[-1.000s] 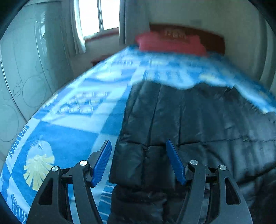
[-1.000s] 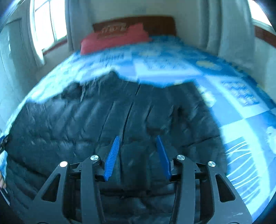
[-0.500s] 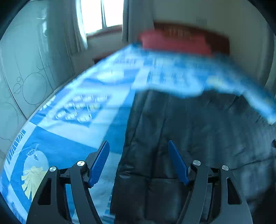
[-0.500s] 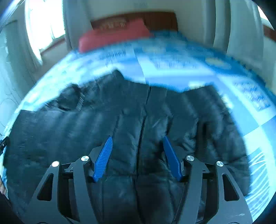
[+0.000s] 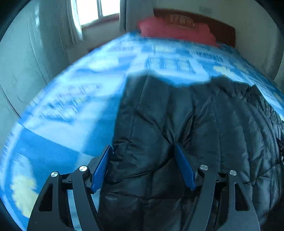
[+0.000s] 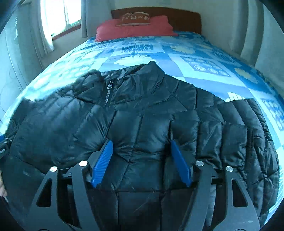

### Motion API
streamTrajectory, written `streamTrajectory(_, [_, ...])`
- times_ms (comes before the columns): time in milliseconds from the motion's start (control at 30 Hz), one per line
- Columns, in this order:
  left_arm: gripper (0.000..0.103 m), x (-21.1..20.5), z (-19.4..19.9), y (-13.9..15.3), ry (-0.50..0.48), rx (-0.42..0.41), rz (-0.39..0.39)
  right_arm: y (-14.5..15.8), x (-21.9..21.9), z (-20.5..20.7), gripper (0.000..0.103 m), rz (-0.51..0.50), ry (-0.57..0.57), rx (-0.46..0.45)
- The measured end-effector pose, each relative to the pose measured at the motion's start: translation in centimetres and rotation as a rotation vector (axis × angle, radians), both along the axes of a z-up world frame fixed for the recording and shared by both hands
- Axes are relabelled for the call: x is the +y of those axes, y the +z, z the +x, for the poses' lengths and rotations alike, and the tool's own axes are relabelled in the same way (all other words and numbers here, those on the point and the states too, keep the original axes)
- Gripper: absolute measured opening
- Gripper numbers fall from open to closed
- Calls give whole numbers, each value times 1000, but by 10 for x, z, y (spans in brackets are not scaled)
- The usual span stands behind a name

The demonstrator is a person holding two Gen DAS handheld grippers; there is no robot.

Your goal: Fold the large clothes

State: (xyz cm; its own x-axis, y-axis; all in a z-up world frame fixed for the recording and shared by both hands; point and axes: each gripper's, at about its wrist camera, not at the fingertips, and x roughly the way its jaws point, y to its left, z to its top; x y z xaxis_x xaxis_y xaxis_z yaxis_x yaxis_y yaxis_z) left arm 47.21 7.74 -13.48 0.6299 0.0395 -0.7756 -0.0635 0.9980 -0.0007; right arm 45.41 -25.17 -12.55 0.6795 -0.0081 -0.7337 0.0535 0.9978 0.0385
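The black puffer jacket (image 6: 142,113) lies across the bed (image 6: 204,53), collar far. The left claw (image 5: 143,167), apart and just widened with quilting between its pads unpressed, hangs nearest the jacket's left edge; the right claw (image 6: 140,160), likewise apart, sits over the chest.

Cool daylight from a blown-out window (image 6: 60,16), left-wrist motion blur, fisheye bending, dark corners.

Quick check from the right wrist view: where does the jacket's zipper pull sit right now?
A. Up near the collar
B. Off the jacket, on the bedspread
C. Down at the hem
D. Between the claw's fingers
A: the zipper pull sits just below the collar of the jacket, far ahead of the right claw, whose fingers stand apart with only quilted fabric between them.
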Motion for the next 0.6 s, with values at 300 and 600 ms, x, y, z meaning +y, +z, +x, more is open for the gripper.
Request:
streamTrajectory(300, [73, 40, -50, 17, 51, -22, -142, 12, -76, -66, 72, 61, -101, 12])
streamTrajectory(600, [73, 65, -161, 26, 19, -8, -128, 30, -112, -184, 74, 69, -139, -4])
